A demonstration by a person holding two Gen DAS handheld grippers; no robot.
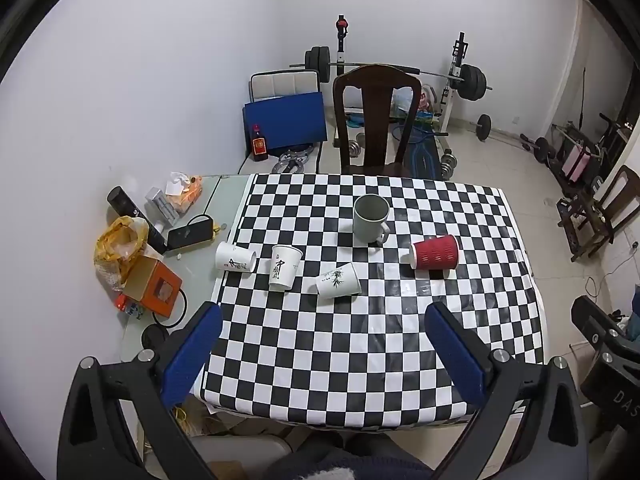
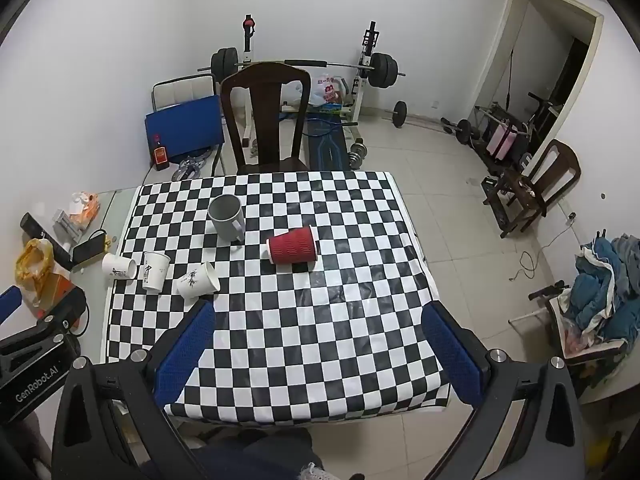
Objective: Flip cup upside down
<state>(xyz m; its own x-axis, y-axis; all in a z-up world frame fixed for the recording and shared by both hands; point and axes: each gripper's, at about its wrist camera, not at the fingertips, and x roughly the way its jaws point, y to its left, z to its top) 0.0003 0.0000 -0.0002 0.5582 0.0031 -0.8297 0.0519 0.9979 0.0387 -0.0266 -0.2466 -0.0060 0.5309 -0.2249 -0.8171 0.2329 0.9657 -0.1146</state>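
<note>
A grey mug [image 1: 371,219] [image 2: 227,218] stands upright, mouth up, on the checkered tablecloth [image 1: 360,340] [image 2: 300,340]. A red ribbed paper cup [image 1: 435,253] [image 2: 293,245] lies on its side to its right. Three white paper cups are at the left: one on its side [image 1: 235,257] [image 2: 118,267], one standing upright [image 1: 285,267] [image 2: 155,271], one with a bamboo print on its side [image 1: 338,280] [image 2: 198,280]. My left gripper [image 1: 323,326] and right gripper [image 2: 318,322] are both open and empty, held above the table's near part, well short of the cups.
Clutter lies on the glass strip at the table's left: an orange box [image 1: 152,287], a yellow bag [image 1: 120,240], a phone [image 1: 188,234], a black tube [image 1: 136,218]. A dark wooden chair [image 1: 376,120] [image 2: 266,116] stands behind the table. Gym weights fill the back of the room.
</note>
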